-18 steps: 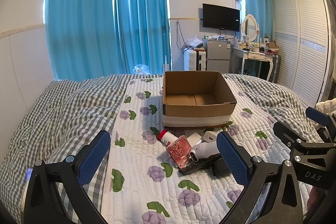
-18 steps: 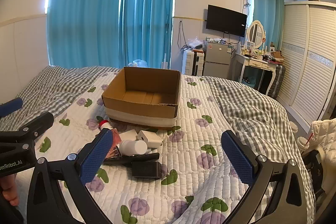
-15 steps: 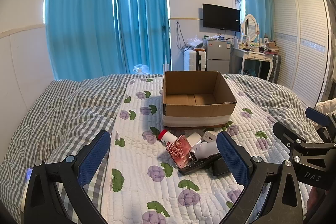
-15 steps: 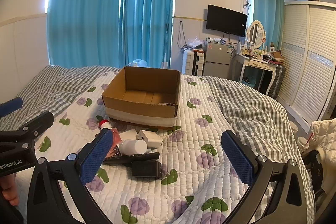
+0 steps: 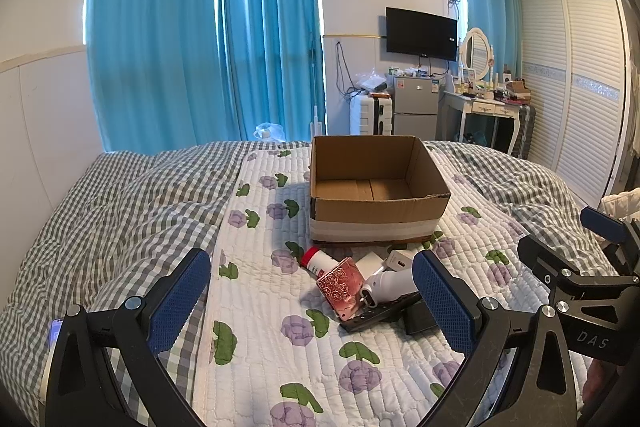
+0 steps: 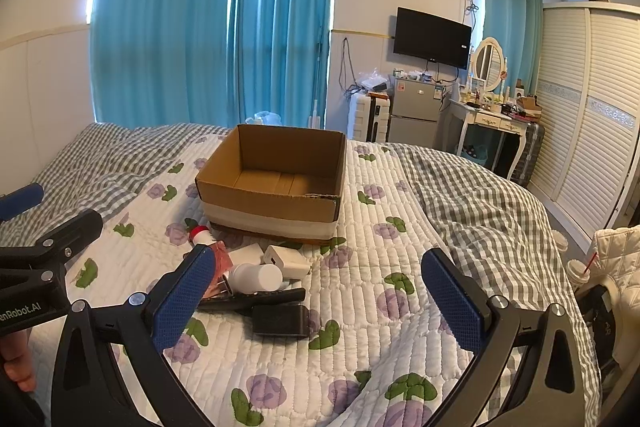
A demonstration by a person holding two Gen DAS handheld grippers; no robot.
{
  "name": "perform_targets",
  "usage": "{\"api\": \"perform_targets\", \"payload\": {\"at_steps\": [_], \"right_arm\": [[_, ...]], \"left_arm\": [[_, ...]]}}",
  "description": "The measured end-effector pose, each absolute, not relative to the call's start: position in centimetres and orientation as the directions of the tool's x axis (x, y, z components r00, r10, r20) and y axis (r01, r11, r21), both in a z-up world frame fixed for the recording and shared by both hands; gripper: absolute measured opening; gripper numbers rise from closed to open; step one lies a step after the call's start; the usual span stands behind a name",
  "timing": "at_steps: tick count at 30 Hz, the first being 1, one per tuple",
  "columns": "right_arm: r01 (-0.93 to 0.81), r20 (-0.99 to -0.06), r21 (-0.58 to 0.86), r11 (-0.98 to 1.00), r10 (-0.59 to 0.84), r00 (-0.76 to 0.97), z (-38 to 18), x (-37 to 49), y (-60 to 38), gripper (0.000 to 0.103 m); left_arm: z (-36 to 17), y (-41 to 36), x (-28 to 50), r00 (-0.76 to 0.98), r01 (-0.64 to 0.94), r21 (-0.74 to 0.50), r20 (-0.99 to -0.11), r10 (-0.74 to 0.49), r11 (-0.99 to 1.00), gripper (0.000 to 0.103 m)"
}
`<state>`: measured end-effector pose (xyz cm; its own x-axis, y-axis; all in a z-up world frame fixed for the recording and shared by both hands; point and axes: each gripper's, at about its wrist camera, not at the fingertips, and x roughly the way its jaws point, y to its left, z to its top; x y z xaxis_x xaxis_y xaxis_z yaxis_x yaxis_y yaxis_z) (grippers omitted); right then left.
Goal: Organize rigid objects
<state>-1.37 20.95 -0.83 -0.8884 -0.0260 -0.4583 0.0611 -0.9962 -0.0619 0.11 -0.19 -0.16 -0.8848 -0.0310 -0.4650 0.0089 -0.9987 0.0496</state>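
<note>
An open, empty cardboard box [image 5: 376, 205] [image 6: 276, 199] stands on the bed. In front of it lies a pile of small items: a red-capped white bottle [image 5: 318, 261] [image 6: 201, 234], a pink patterned case [image 5: 341, 287], a white bottle on its side [image 5: 390, 282] [image 6: 258, 277], white chargers [image 5: 398, 259] [image 6: 286, 259], a black remote [image 6: 256, 299] and a black block [image 6: 280, 319]. My left gripper [image 5: 310, 301] is open and empty, short of the pile. My right gripper [image 6: 316, 303] is open and empty, above the pile's right side.
The bed has a white floral quilt [image 5: 260, 307] and a grey checked duvet [image 5: 100, 211] on both sides. Blue curtains, a small fridge [image 5: 412, 111], a dressing table [image 5: 484, 107] and a white wardrobe [image 6: 592, 131] stand beyond the bed.
</note>
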Motion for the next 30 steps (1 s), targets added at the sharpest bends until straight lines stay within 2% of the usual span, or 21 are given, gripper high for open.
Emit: {"api": "perform_targets", "payload": {"at_steps": [22, 27, 30], "right_arm": [[0.061, -0.475, -0.066, -0.996, -0.022, -0.88, -1.1, -1.7, 21.1, 0.103], [0.066, -0.507, -0.076, -0.995, -0.018, -0.861, -2.2, -2.9, 21.3, 0.103], [0.075, -0.56, -0.064, -0.995, -0.026, -0.828, -4.4, -4.5, 21.4, 0.103]], "left_arm": [[-0.4, -0.3, 0.1, -0.878, 0.006, 0.044, -0.478, -0.026, -0.999, 0.103], [-1.8, -0.6, -1.3, -0.851, 0.019, 0.045, -0.524, -0.039, -0.999, 0.103], [-3.9, -0.7, -2.9, -0.81, 0.029, 0.057, -0.583, -0.057, -0.998, 0.103]]}}
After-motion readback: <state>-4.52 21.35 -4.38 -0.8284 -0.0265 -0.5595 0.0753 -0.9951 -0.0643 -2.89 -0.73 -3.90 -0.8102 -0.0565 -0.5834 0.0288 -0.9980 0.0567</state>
